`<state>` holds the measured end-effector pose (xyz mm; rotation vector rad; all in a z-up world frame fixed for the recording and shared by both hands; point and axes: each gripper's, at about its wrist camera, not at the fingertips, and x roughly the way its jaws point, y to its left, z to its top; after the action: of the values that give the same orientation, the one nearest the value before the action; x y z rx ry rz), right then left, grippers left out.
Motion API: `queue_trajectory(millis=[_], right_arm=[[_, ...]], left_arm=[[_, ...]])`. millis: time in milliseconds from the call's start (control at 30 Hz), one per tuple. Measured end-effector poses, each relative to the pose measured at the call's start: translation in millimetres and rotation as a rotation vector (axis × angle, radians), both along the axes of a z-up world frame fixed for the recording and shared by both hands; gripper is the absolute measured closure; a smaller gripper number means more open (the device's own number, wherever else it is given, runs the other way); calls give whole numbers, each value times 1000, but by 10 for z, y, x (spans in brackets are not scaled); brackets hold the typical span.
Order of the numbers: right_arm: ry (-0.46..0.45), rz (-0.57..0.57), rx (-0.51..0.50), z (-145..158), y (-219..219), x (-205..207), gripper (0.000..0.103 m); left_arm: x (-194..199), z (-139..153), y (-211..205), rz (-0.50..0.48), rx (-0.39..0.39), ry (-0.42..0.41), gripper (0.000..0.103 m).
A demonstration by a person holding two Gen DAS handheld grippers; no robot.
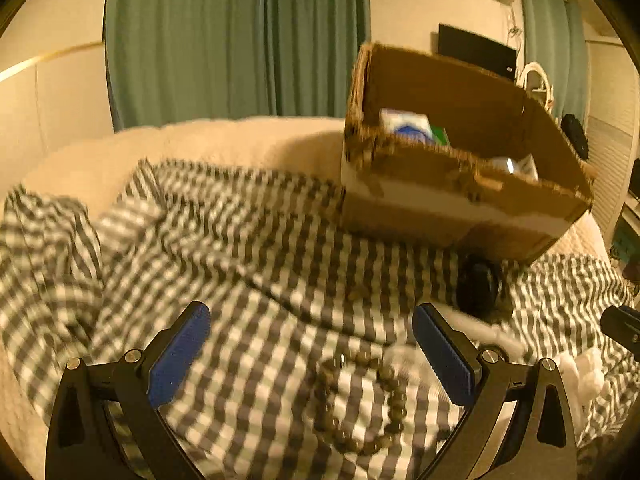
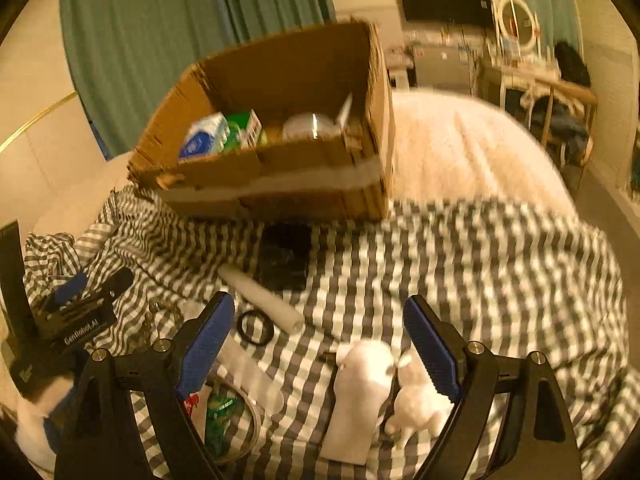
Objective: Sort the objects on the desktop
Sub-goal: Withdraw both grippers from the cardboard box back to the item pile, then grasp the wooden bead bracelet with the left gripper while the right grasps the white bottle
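Both views motion-blurred. Surface is a bed, cream fuzzy blanket (image 2: 460,148) with a crumpled grey/white gingham cloth (image 1: 248,248) over it.

Left claw (image 1: 312,344): spread wide, nothing between the blue ribbed pads, black frame arms with silver pivot screws. Hanging over the gingham, with a bead bracelet (image 1: 360,400) lying on the cloth low between the fingers: round brownish beads in a loop, not touching either pad.

Right claw (image 2: 320,336): also spread, empty. Below it on the cloth, two white figurines: a taller blocky one (image 2: 360,396) and a smaller lumpy one (image 2: 420,400) just beside the right pad. Whether they touch the pad, can't tell.

Corrugated cardboard box (image 2: 280,176): open top, ragged torn rim, pale tape band across the front wall, sitting at the far edge of the gingham. Inside: blue/white carton (image 2: 204,136), green/white carton (image 2: 244,128) touching it, a clear round plastic lid or tub (image 2: 308,124) to their right.

On the cloth between box and right claw: flat black glossy object (image 2: 286,256) right at the box front, white cylindrical tube (image 2: 260,296) lying diagonally beside it, black ring (image 2: 255,327) near the tube's end. Clear round container with green contents (image 2: 224,420) under the right claw's left finger.
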<state>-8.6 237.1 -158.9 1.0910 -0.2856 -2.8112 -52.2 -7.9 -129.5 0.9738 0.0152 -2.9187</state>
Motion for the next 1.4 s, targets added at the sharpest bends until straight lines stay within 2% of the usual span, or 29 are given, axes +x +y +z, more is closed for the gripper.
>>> queue_trajectory(millis=[267, 500, 600, 700, 767, 933, 1000, 1067, 1200, 1233, 1300, 1400], right_arm=[[-115, -20, 5, -239, -15, -85, 16], [-188, -18, 47, -389, -94, -171, 16], [-226, -23, 56, -475, -96, -205, 16], [-246, -18, 73, -520, -119, -230, 16], [-255, -20, 95, -554, -147, -243, 16], [-285, 10, 138, -612, -238, -263, 14], [-311, 24, 144, -659, -262, -262, 16], [-314, 23, 141, -652, -254, -245, 26], [-320, -6, 127, -629, -170, -227, 58], [-319, -11, 119, -621, -146, -219, 61], [-318, -3, 102, -603, -133, -214, 61], [-302, 15, 86, -566, -144, -189, 62]], left_arm=[[-48, -275, 182, -47, -49, -102, 0], [-119, -510, 142, -41, -24, -204, 0], [-154, -615, 184, -50, -37, -261, 0], [-210, -718, 150, -49, -11, -328, 2], [-204, -730, 140, -49, -5, -328, 5], [-168, -708, 192, -60, -37, -318, 19], [-155, -694, 165, -57, -21, -314, 24], [-140, -664, 127, -47, -2, -309, 35], [-116, -626, 113, -70, 24, -293, 72], [-126, -625, 120, -79, 20, -295, 76], [-118, -611, 151, -98, 10, -291, 80], [-126, -577, 113, -101, 52, -288, 81]])
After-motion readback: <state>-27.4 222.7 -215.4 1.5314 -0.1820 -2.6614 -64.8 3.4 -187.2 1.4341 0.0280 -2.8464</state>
